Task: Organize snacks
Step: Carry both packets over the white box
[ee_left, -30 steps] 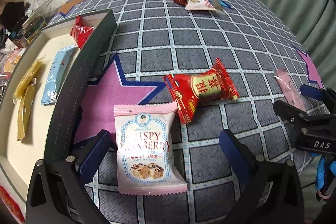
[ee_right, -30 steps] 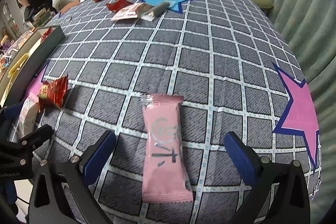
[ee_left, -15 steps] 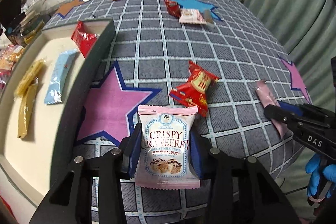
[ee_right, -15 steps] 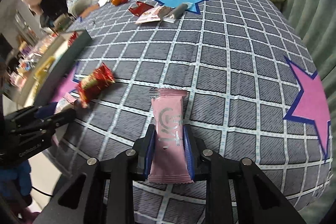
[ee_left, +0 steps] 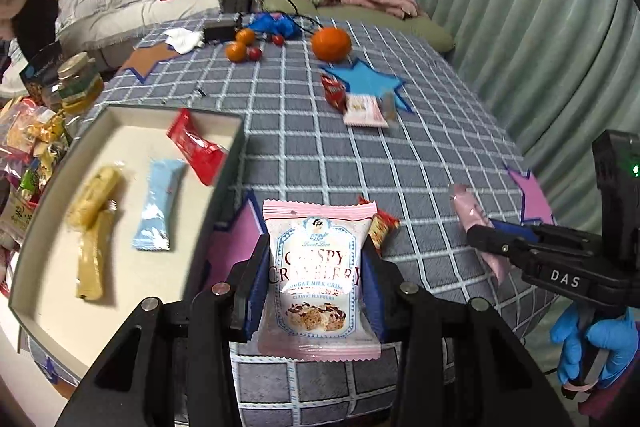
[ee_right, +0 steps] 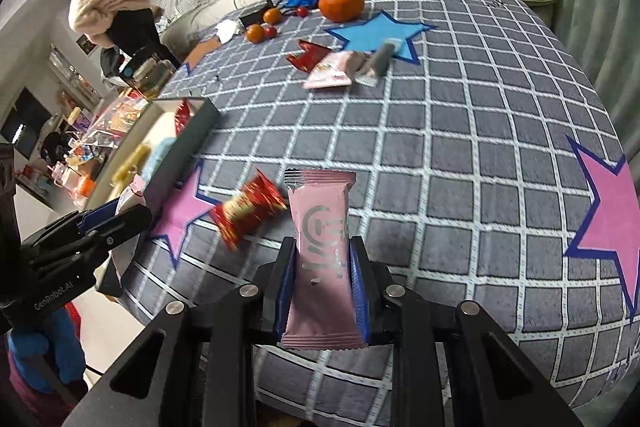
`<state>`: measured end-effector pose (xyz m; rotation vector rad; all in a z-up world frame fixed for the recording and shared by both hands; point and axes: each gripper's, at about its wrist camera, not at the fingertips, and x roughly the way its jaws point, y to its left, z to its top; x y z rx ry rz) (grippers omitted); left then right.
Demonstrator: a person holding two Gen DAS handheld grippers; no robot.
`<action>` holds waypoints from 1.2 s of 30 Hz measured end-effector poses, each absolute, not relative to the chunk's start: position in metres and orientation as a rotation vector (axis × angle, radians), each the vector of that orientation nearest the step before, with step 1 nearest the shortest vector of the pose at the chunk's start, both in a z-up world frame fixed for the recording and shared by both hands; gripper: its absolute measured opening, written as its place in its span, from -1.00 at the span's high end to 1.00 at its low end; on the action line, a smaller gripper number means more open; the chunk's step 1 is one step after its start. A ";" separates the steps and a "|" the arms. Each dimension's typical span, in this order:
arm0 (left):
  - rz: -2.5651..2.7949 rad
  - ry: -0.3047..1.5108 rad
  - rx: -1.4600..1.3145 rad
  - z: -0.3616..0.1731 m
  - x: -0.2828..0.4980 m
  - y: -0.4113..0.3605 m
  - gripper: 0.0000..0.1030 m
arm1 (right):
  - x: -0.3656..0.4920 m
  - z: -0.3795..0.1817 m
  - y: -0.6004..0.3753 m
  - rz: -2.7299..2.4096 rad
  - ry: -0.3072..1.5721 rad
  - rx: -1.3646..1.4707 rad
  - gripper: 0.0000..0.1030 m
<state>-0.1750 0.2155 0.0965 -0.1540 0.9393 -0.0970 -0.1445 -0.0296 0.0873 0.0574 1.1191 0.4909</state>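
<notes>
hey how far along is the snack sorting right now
Done: the cream-lined tray holds a red packet, a light blue packet and two yellow bars. In hand: left gripper clamps the pink cranberry crisp packet; right gripper clamps the plain pink packet. Left: a red candy wrapper nearby, plus three snacks by the blue star.

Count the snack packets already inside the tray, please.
4: a red packet against the far right wall, a light blue packet mid-tray, two yellow packets at left. The near wall may hide more.
</notes>
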 end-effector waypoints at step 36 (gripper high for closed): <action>0.140 0.970 -0.329 0.060 -0.168 0.361 0.12 | -0.149 0.052 0.092 0.671 1.277 -0.248 -0.66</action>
